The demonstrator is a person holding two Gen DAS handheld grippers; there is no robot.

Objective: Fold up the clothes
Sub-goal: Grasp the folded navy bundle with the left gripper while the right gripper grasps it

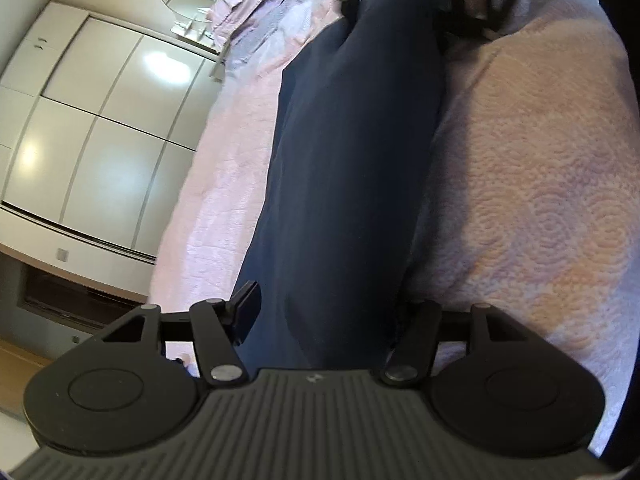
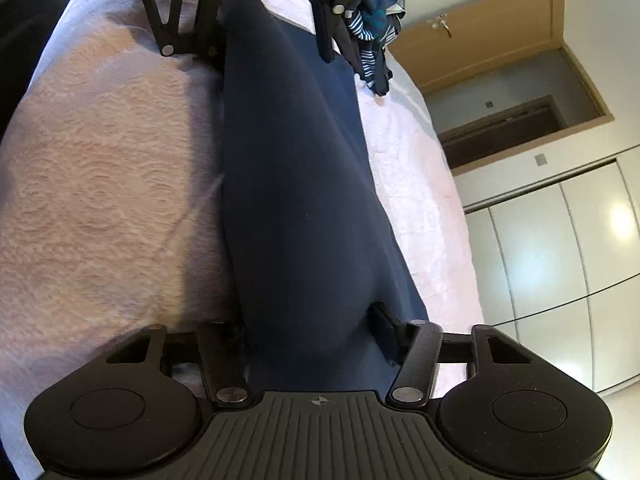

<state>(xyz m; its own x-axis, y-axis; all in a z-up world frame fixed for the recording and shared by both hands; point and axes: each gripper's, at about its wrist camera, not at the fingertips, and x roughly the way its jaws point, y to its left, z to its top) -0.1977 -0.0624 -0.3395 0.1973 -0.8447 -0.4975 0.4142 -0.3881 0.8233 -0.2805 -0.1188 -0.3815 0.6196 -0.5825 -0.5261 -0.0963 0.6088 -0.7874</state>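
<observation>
A long dark navy garment (image 1: 352,160) lies stretched in a band across the pink quilted bedspread (image 1: 540,200). Its near end bulges between the jaws of my left gripper (image 1: 324,308). The left finger (image 1: 246,308) presses its edge and the cloth covers the other finger. The far end runs up to my right gripper (image 1: 408,8) at the top of the left wrist view. In the right wrist view the garment (image 2: 296,180) is bunched in my right gripper (image 2: 308,324), with one finger (image 2: 384,318) dented into it. My left gripper (image 2: 272,40) grips the opposite end.
A pile of striped and blue clothes (image 2: 374,36) lies on the bed beyond the left gripper. Pink pillows (image 1: 248,4) sit at the head of the bed. White wardrobe doors (image 1: 100,120) stand alongside the bed, and a wooden door (image 2: 480,32) is farther off.
</observation>
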